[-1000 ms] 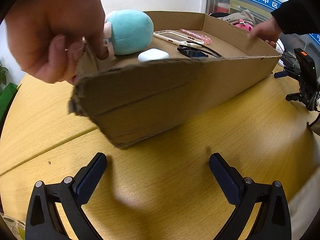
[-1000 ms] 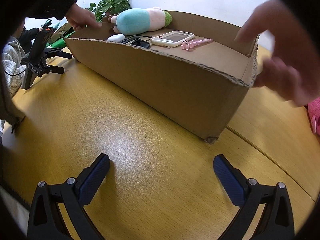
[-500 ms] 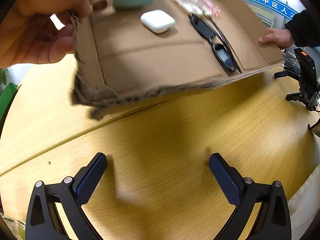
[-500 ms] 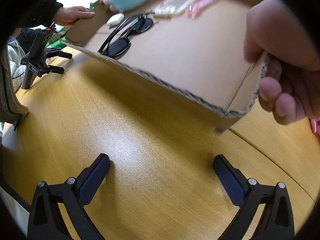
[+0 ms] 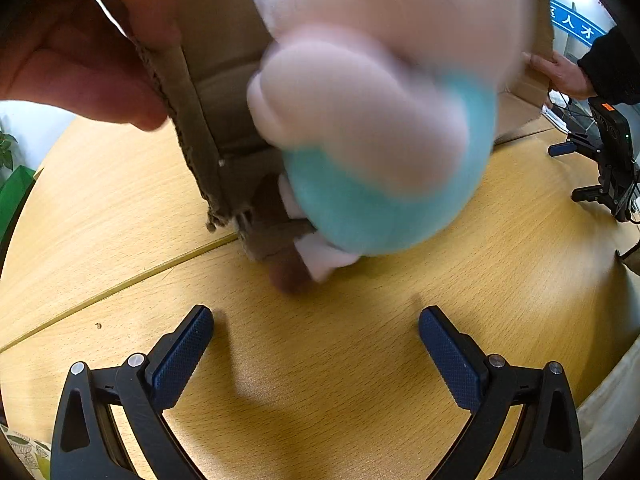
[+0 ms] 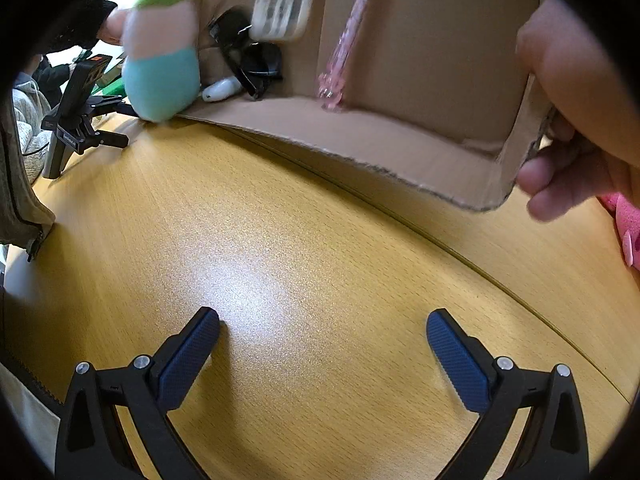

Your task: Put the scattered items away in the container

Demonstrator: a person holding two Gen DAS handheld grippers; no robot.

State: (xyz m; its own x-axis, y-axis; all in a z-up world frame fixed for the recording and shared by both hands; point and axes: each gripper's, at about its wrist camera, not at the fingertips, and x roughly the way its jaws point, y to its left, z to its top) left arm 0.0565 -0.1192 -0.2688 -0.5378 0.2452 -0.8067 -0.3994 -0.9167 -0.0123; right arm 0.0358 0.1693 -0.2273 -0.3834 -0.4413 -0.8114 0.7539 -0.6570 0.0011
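White Chinese characters on a blue sign (image 5: 572,20) at the upper right of the left wrist view, cut off and blurred. Small white lettering on a black tripod (image 6: 68,136), too small to read.

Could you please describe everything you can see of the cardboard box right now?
The cardboard box is a shallow brown tray with ragged torn rims. It is tipped steeply, its open side facing the cameras and its lower edge near the table. A bare hand grips one end and another hand holds the far end. A plush toy, sunglasses, a white case, a phone and a pink stick slide down inside.
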